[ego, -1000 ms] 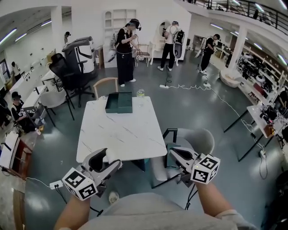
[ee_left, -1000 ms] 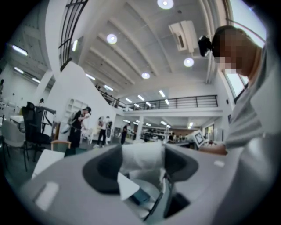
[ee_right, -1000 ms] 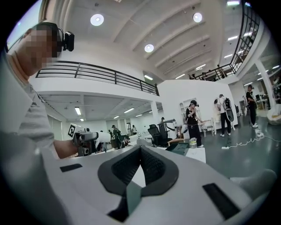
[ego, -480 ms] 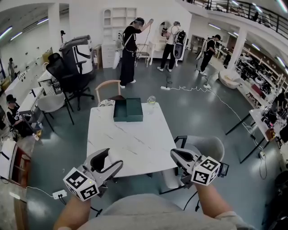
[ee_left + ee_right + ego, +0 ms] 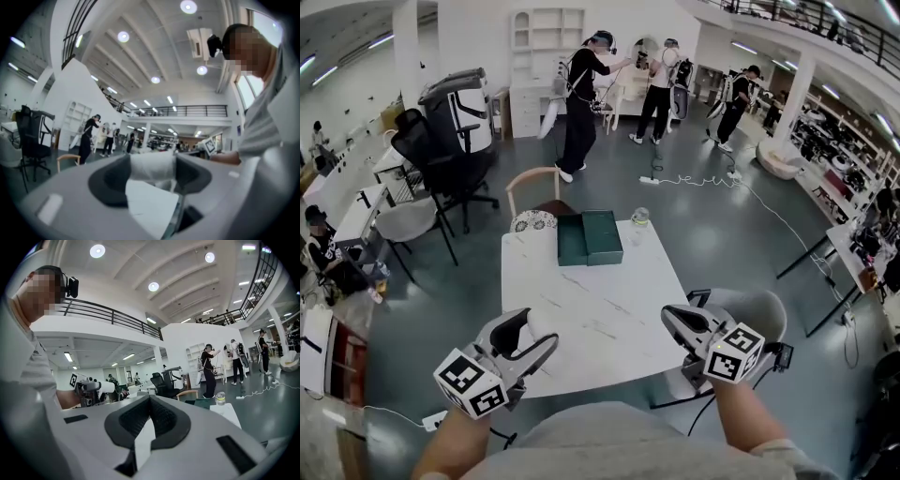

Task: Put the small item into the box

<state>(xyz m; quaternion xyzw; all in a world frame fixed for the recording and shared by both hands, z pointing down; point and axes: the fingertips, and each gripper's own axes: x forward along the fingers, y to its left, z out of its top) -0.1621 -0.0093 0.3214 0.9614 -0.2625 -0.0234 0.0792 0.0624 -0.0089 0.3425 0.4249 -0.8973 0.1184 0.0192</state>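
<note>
Left gripper (image 5: 528,337) hovers at the table's (image 5: 581,300) near left edge, jaws clamped on the small white item (image 5: 152,166). Right gripper (image 5: 673,319) sits by the near right corner, pinched together on nothing. The green box (image 5: 590,237) lies open at the far end (glass (image 5: 639,217) just beside it), well apart from both

I stand closer to the table (image 5: 581,305) now: its near edge reaches under my left gripper (image 5: 534,330) and right gripper (image 5: 673,317). The green box (image 5: 590,238) appears nearer, further right.
</note>
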